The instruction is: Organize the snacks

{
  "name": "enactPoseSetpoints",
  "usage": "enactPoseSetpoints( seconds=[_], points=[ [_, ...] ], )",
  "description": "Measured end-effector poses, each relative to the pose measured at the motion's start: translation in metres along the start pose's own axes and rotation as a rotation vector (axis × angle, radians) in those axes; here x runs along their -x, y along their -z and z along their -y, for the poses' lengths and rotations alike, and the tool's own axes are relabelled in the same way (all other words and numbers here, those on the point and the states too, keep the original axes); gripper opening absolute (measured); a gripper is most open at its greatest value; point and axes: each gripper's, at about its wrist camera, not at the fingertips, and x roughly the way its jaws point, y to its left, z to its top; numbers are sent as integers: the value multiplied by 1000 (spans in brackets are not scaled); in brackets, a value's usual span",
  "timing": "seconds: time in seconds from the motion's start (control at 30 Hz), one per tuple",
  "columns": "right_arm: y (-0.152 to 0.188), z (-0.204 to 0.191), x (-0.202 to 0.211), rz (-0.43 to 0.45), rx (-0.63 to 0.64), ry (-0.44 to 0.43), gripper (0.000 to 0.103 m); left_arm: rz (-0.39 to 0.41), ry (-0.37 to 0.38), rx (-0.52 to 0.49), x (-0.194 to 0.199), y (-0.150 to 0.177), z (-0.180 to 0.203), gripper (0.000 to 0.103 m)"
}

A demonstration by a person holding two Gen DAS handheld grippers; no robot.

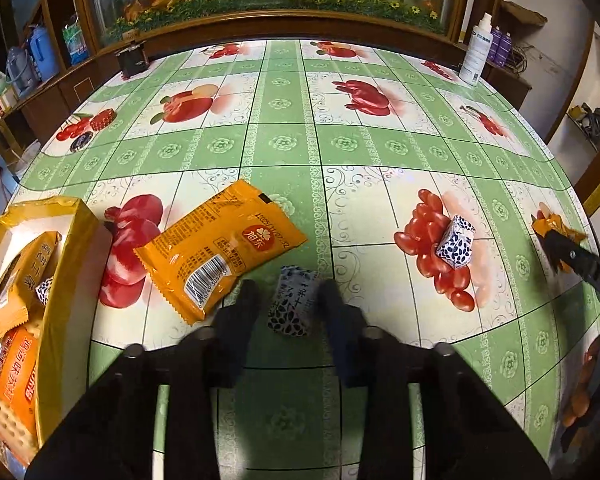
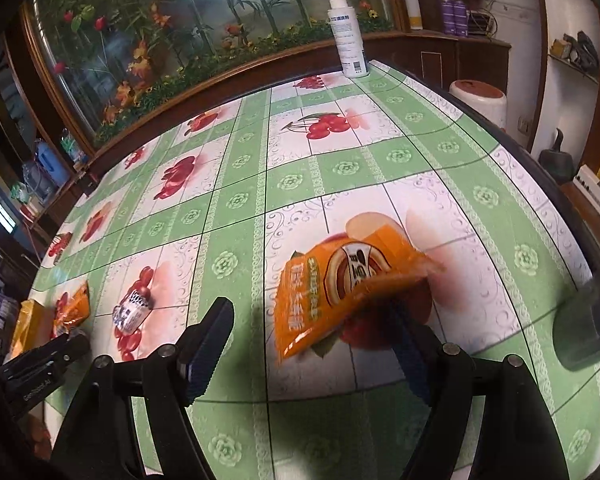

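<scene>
Task stage: partway through, I judge; several snacks already lie in the yellow box (image 1: 66, 240), others are loose on the bench (image 1: 284, 144).
In the box: orange packets and at least one small patterned sweet, packed at the left edge of the left wrist view.
Left tongs (image 1: 288, 292): clenched on a small blue-and-white sweet (image 1: 291, 304), which sits between the pads just above the cloth; probably bound for the box.
Right tongs (image 2: 312, 320): released, jaws standing wide around one end of an orange pouch (image 2: 340, 280). The right pad lies under or against the pouch's edge; the left pad is well apart from it. The pouch is blurred, so whether it rests fully on the bench I cannot tell.
Left to do: an orange packet (image 1: 220, 248) lying beside the box, a second blue-and-white sweet (image 1: 456, 246) on a red fruit print towards the right, and the pouch at the right tongs. So three loose items besides the one in the grip.
Writing, packet: a red round logo with Chinese characters, a barcode, and a printed date string, seen upside down and too small to read surely.
Writing, box contents: one orange pack shows part of a Latin brand word, cut off, plus Chinese characters.
Writing, pouch: green band with Chinese characters and a round brown emblem; blurred.
Writing, sweet: dark characters on the wrapper, not legible.
Other: a white spray bottle (image 2: 346, 28) stands at the far edge, its label unreadable.
</scene>
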Motion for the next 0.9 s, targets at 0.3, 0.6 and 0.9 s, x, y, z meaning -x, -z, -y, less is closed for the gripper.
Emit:
enactPoseSetpoints(
  seconds=[0.3,0.6,0.9],
  points=[
    [-1,-16,-7,-7,151,41,47,2,71,29,6,6,-9,17],
    [16,-31,21,6,172,-72,42,7,122,89,24,22,-24,17],
    [41,-53,63,21,170,-235,42,46,109,104,60,40,-29,17]
  ],
)
